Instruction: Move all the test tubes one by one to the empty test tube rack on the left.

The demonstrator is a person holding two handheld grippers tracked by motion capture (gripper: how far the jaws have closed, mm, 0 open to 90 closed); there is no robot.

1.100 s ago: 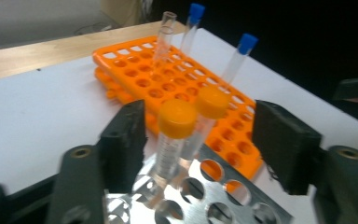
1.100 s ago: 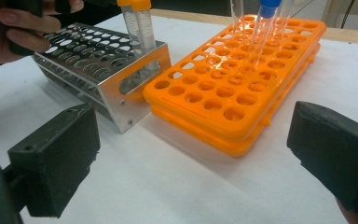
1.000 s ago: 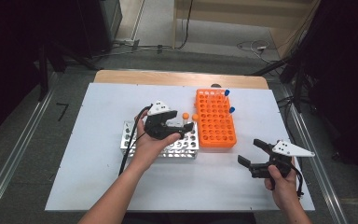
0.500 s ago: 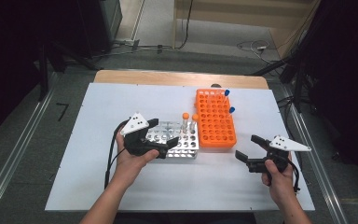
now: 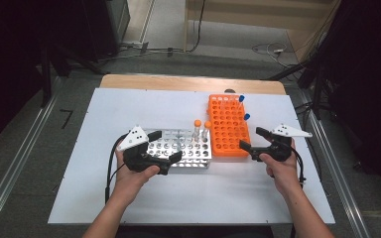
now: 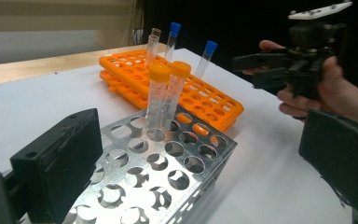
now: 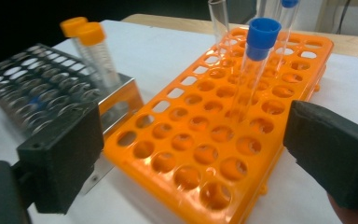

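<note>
A metal rack [image 5: 181, 148] lies at mid-table with two orange-capped tubes [image 5: 202, 126] upright at its right end. Right of it is an orange rack [image 5: 229, 126] holding two blue-capped tubes [image 5: 244, 109] and a clear uncapped tube [image 7: 220, 28]. My left gripper [image 5: 166, 146] hovers over the metal rack's near left part. Its jaws have just been opening and hold nothing. My right gripper [image 5: 252, 139] is open and empty at the orange rack's near right corner, jaws pointing at it. From the left gripper view, the orange-capped tubes [image 6: 165, 91] stand ahead and the right gripper [image 6: 270, 70] is beyond.
The white tabletop [image 5: 129, 109] has free room on the left and along the near edge. A wooden strip [image 5: 178, 82] runs along the far edge. Black cables trail from both grippers.
My left gripper has drawn back leftward from the rack's right end, leaving an orange-capped tube standing there. My right gripper has moved forward toward the orange rack.
</note>
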